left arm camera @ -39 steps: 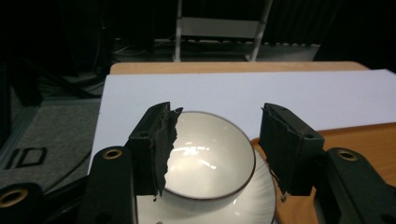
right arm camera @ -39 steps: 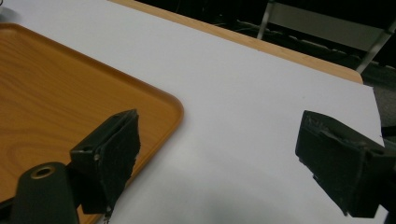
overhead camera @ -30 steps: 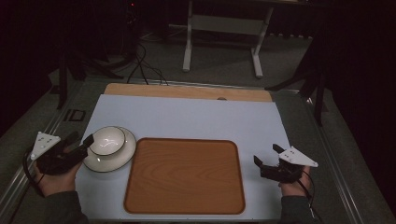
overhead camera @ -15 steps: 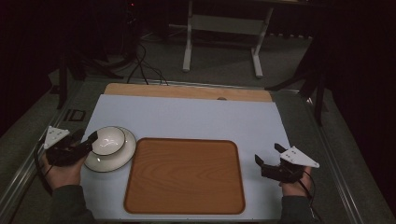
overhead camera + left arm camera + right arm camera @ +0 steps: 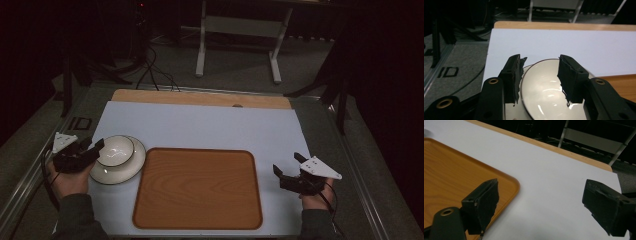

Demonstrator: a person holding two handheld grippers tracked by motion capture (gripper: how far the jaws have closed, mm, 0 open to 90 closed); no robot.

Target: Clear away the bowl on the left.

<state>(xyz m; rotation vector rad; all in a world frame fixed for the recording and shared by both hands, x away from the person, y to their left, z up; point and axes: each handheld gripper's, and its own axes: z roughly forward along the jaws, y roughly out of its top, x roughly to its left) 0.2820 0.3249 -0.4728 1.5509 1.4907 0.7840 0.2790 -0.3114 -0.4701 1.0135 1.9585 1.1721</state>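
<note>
1. The table (image 5: 200, 100) runs across the middle of the high view; its wooden edge shows as a strip along the far side, and a white sheet (image 5: 210, 127) covers most of it
2. A wooden tray (image 5: 197, 187) with rounded corners lies on the sheet, lower centre of the high view; its corner fills the left of the right gripper view, just beyond that gripper's left jaw
3. A white plate (image 5: 120, 167) sits at centre left of the high view, touching or just beside the tray's left edge; a white bowl (image 5: 116, 150) with a thin dark rim stands on it
4. The left gripper (image 5: 95, 148), lower left of the high view, is held by a hand (image 5: 70, 180) in a dark sleeve; in the left gripper view its jaws stand moderately apart over the near part of the bowl (image 5: 549, 87), whether they touch it I cannot tell
5. The right gripper (image 5: 287, 165), lower right of the high view, has its jaws spread wide with nothing between them, over bare sheet
6. The letters "ID" (image 5: 447, 72) are readable on the grey surface left of the table, at left in the left gripper view
</note>
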